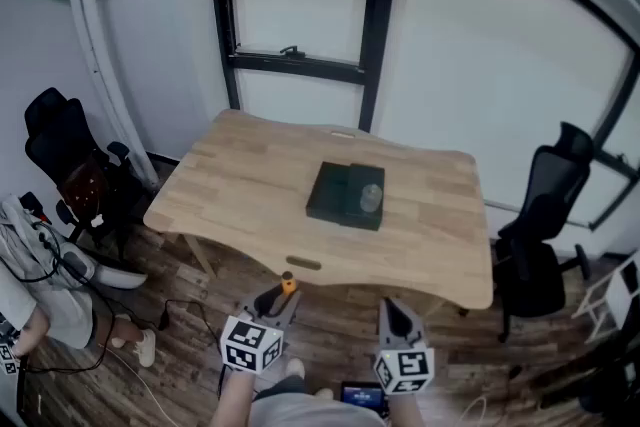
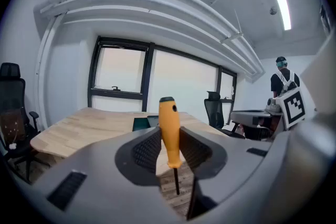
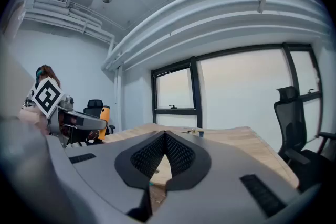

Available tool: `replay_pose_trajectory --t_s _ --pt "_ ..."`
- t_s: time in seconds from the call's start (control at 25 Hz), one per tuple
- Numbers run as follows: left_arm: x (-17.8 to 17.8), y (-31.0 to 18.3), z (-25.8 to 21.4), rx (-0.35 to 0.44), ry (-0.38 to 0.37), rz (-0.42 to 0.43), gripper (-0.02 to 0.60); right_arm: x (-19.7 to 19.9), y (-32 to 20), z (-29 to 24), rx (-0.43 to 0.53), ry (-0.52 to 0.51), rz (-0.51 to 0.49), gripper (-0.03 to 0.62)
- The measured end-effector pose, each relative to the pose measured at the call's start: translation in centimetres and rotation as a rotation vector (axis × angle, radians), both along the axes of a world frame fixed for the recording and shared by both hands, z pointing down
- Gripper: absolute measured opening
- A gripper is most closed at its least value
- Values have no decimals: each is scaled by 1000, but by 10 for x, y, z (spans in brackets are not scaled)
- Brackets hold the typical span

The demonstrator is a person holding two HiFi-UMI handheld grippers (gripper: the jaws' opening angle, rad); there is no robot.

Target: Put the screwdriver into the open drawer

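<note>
An orange-handled screwdriver (image 2: 169, 122) stands upright between the jaws of my left gripper (image 2: 169, 139), which is shut on its handle; the dark shaft (image 2: 176, 182) points down. From the head view the left gripper (image 1: 283, 299) and the screwdriver (image 1: 288, 285) hover just in front of the wooden table's near edge (image 1: 300, 265). A dark drawer box (image 1: 343, 196) sits mid-table, with a greyish thing (image 1: 371, 198) on its right part. My right gripper (image 1: 392, 309) is beside the left one; its jaws meet at the tips (image 3: 165, 136) with nothing between them.
Black office chairs stand left (image 1: 60, 143) and right (image 1: 543, 220) of the table. A window (image 1: 300, 5) is behind it. A person (image 1: 30, 290) sits at the far left by cables on the wooden floor. Another person (image 2: 282, 80) stands at the back right.
</note>
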State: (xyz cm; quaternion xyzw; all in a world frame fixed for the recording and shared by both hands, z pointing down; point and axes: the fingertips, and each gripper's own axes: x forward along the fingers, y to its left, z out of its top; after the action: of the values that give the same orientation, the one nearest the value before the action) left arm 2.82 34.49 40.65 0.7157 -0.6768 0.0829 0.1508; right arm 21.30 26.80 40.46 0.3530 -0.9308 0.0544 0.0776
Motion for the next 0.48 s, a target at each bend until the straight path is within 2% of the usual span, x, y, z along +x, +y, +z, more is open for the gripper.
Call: replay_pose_trajectory --t_s 0.48 --pt "3 2 6 -7 1 10 109 8 0 5 -7 -20 12 -3"
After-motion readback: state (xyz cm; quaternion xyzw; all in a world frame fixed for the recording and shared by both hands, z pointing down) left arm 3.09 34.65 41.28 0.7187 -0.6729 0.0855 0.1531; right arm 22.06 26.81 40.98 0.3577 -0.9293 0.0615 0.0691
